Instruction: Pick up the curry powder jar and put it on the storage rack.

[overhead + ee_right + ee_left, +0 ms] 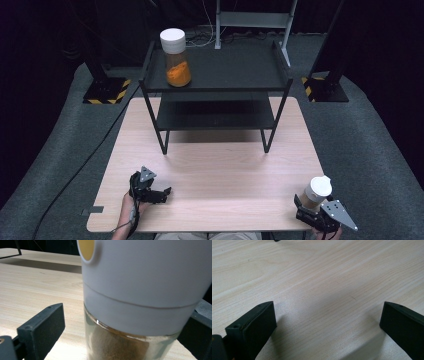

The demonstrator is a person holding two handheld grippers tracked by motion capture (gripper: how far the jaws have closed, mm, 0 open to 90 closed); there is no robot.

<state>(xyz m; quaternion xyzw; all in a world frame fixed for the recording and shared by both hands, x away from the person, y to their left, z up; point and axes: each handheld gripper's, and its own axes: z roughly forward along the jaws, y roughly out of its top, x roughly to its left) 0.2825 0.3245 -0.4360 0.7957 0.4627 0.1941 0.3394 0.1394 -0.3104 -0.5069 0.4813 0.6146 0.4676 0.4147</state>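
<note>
Near the table (210,175) front right corner: brown jar (315,194), white-capped, between the right gripper (312,212) jaws, left jaw apart from the glass. Left gripper (155,192): jaws wide, on bare wood near the front edge. Orange jar (175,57): top shelf (235,70), left end. Broad open tabletop between grippers.

White-capped jar (315,196) of brown powder, orange-filled jar (175,51), black shelf (220,70).

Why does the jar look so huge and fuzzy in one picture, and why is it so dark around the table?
In the right gripper view the jar sits so close that its white lid blurs. In the high view light falls on the table; the surroundings stay dark.
</note>
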